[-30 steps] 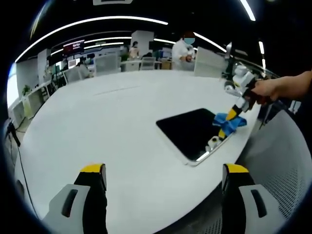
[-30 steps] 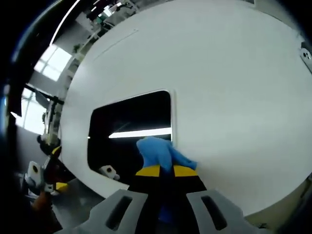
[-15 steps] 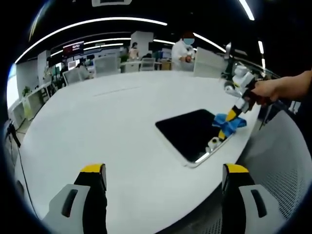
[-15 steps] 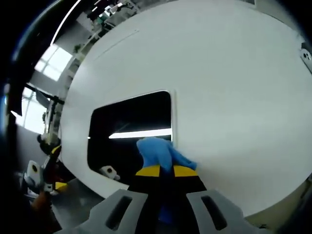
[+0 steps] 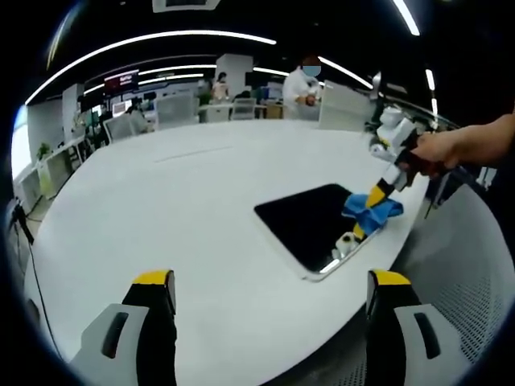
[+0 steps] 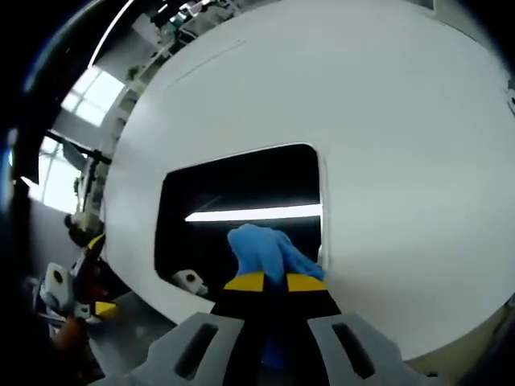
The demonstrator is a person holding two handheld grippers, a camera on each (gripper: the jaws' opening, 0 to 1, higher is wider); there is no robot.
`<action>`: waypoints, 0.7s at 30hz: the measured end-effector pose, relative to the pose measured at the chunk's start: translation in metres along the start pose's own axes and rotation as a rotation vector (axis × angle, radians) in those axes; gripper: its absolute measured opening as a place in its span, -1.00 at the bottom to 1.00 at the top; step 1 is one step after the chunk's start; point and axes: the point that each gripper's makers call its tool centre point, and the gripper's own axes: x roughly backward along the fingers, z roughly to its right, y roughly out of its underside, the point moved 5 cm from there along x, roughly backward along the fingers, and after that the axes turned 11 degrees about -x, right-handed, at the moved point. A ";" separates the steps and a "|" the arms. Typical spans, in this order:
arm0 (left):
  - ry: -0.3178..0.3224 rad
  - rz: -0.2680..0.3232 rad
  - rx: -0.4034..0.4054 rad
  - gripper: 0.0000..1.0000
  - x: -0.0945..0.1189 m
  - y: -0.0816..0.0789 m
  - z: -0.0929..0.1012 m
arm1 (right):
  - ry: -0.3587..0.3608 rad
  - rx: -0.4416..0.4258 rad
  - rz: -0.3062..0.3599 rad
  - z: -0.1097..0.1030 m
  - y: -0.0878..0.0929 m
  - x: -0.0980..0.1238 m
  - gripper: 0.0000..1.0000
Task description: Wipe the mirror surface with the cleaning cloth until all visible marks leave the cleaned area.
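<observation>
- Lying flat near the tabletop's [image 5: 185, 209] rounded edge, the mirror [image 5: 310, 221] shows as a dark rectangle with a bright strip of ceiling light reflected across it in the right gripper view [image 6: 241, 201].
- Bunched blue, the cleaning cloth [image 6: 265, 253] sits on the mirror's corner nearest you, pinched tight in your right hand-held gripper [image 6: 273, 283]; from the left gripper view the same cloth [image 5: 368, 213] hangs under that hand-held gripper [image 5: 378, 193] and your hand [image 5: 438, 150].
- Compared with a second ago, you have slid the cloth further in from the mirror's edge onto the glass, so the wipe looks underway rather than finished.
- Marks on the glass are too faint to judge, so you cannot yet call the surface clean.
- Your left hand-held gripper [image 5: 269, 293] hovers wide and empty above the tabletop, well apart from the mirror.
- Desks and people stand in the office beyond.
</observation>
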 end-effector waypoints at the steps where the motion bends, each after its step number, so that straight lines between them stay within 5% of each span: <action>1: 0.002 -0.003 -0.002 0.98 0.000 0.000 0.000 | -0.002 -0.005 0.001 -0.001 0.000 0.000 -0.96; 21: 0.004 -0.005 -0.002 0.97 0.000 0.001 0.000 | -0.011 0.035 0.013 -0.035 0.016 -0.009 -0.96</action>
